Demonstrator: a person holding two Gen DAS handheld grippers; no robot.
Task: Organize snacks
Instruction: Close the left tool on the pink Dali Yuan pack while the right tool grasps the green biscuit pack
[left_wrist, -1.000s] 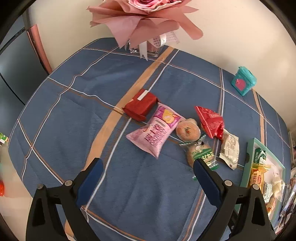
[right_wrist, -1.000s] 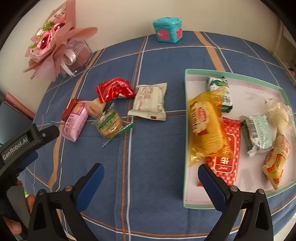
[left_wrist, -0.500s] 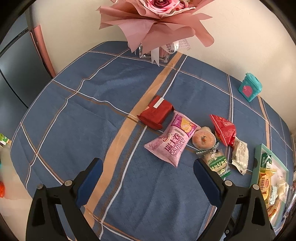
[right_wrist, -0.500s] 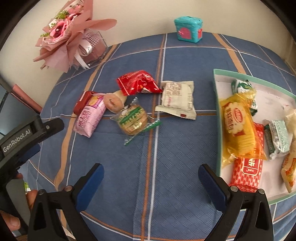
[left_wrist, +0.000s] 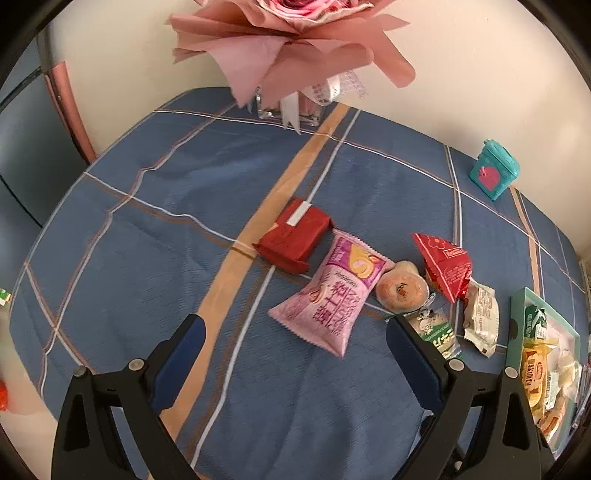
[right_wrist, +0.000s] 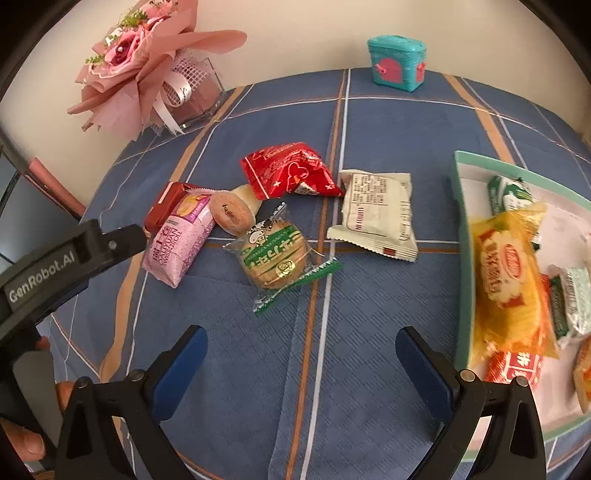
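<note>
Loose snacks lie on the blue checked tablecloth: a dark red box (left_wrist: 293, 234) (right_wrist: 166, 201), a pink packet (left_wrist: 330, 295) (right_wrist: 181, 242), a round orange pastry (left_wrist: 402, 290) (right_wrist: 231, 216), a red foil packet (left_wrist: 445, 267) (right_wrist: 290, 171), a green-wrapped biscuit (left_wrist: 437, 334) (right_wrist: 275, 258) and a white packet (left_wrist: 480, 317) (right_wrist: 376, 216). A teal-rimmed tray (right_wrist: 463, 236) (left_wrist: 515, 325) at the right holds several snacks, with a yellow packet (right_wrist: 511, 284) leaning on its rim. My left gripper (left_wrist: 295, 350) is open above the cloth, just short of the pink packet. My right gripper (right_wrist: 301, 354) is open and empty, short of the green biscuit.
A pink bouquet in a clear box (left_wrist: 291, 48) (right_wrist: 155, 70) stands at the far edge by the wall. A small teal box (left_wrist: 495, 175) (right_wrist: 397, 62) stands at the back. The left gripper's body (right_wrist: 55, 266) shows at the left of the right wrist view.
Both grippers have moved forward toward the loose snacks, which look larger now. The right view has shifted left, off the tray. Both stayed open and the snacks have not moved.
</note>
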